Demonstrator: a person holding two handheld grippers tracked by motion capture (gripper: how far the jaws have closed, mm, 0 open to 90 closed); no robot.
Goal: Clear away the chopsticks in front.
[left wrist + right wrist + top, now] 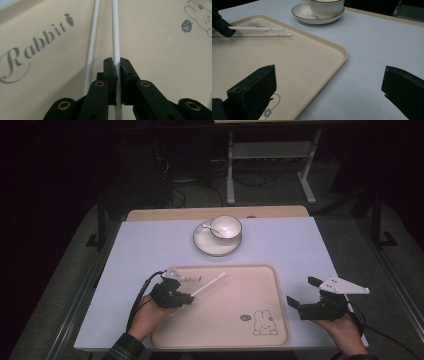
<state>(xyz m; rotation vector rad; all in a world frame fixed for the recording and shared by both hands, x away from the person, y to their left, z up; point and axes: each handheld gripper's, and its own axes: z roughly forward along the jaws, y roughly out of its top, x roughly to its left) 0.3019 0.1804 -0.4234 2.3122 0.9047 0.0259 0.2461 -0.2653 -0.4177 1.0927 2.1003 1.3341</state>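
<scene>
Looking down from the high view, a thin white stick (209, 284) is seen clamped in the left gripper (189, 297), its free end slanting toward 1 o'clock above the beige tray (240, 335). At 12 o'clock from the tray, a cup (226, 226) is set on a saucer (207, 246), with a spoon (209, 227) resting in the cup. The right gripper (301, 292) is held off the tray's 3 o'clock edge, jaws spread and nothing between them, above the pale blue table cover (300, 245).

In the left gripper view, the stick (115, 37) is pinched between the two pads close to one end, its length running toward 12 o'clock. A paler line (92, 45) lies at 11 o'clock beside it on the tray (155, 55); whether it is a shadow or a second stick cannot be told.

In the right gripper view, the right gripper (329, 85) is shown wide open. At 10 o'clock the stick (257, 29) is held just above the tray (312, 57), with the cup (325, 7) and saucer (304, 15) at 12 o'clock.

The stick is judged light, stiff, smooth and narrow, so it could swivel or slip in the pads. A hold nearer the middle would be steadier.
</scene>
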